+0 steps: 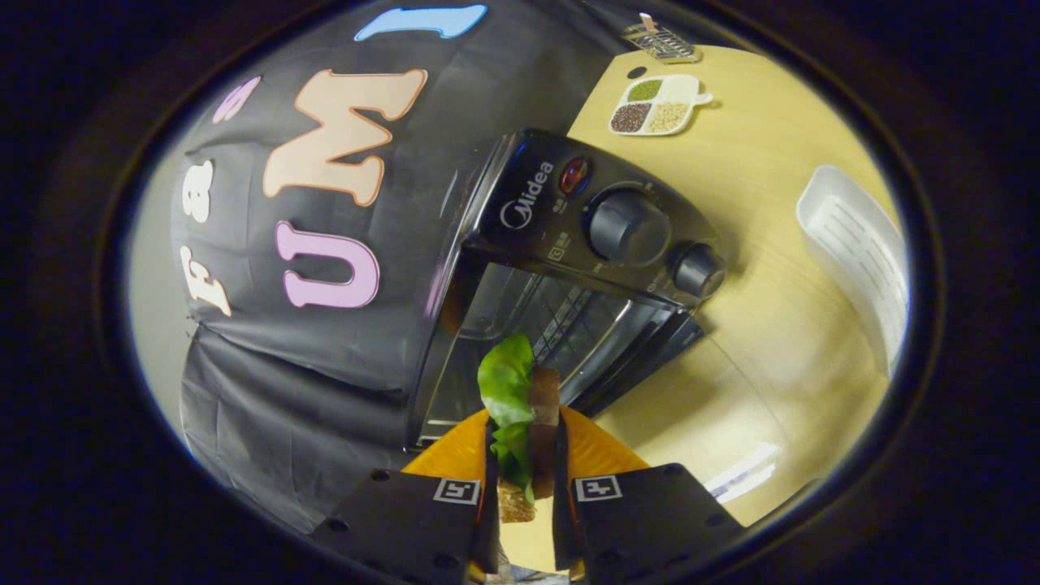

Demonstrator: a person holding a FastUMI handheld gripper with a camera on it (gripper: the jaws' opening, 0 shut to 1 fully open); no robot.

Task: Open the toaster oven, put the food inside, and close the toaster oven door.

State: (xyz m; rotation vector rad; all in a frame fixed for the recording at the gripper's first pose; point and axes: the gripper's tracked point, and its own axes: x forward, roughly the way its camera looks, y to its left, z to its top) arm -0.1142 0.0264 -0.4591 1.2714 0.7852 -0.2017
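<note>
My gripper is shut on a sandwich, brown bread with green lettuce sticking out ahead of the fingertips. Just beyond the sandwich stands a black toaster oven with its door swung down and open, so the wire rack inside shows. The oven's control panel carries two round knobs and a red light. The whole view is rolled, so the oven appears tilted. The sandwich hangs in the air in front of the oven's mouth, outside the cavity.
The oven stands on a light wooden table. A white divided dish with grains lies beyond the oven, with a small metal rack farther back. A white tray lies on the table past the knob side.
</note>
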